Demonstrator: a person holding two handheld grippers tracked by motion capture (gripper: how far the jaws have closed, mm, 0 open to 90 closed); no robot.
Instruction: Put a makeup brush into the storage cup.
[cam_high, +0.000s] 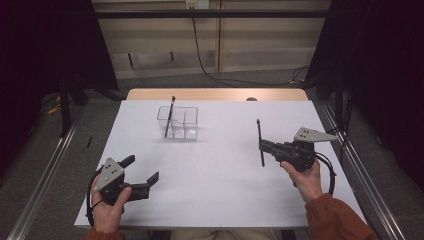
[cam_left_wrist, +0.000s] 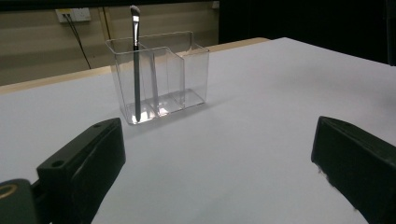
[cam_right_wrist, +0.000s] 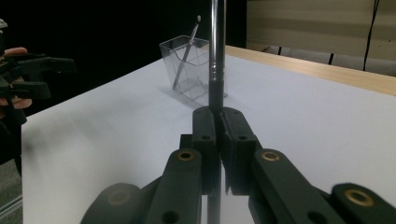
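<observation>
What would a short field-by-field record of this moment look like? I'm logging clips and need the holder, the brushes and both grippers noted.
surface: white table
holder: clear organizer with compartments, standing upright toward the table's far side
brush in holder: one makeup brush, leaning in an end compartment, bristles up
left gripper: jaws wide apart, holding nothing
right gripper: jaws closed on a second brush
second brush: clamped partway along its handle

A white table (cam_high: 220, 195) spans the centre of the high view, a bare wooden strip (cam_high: 215, 94) along its upper edge. At top centre, a black cable (cam_high: 200, 55) hangs from a wall socket (cam_high: 196, 4) to grey floor (cam_high: 250, 77).
</observation>
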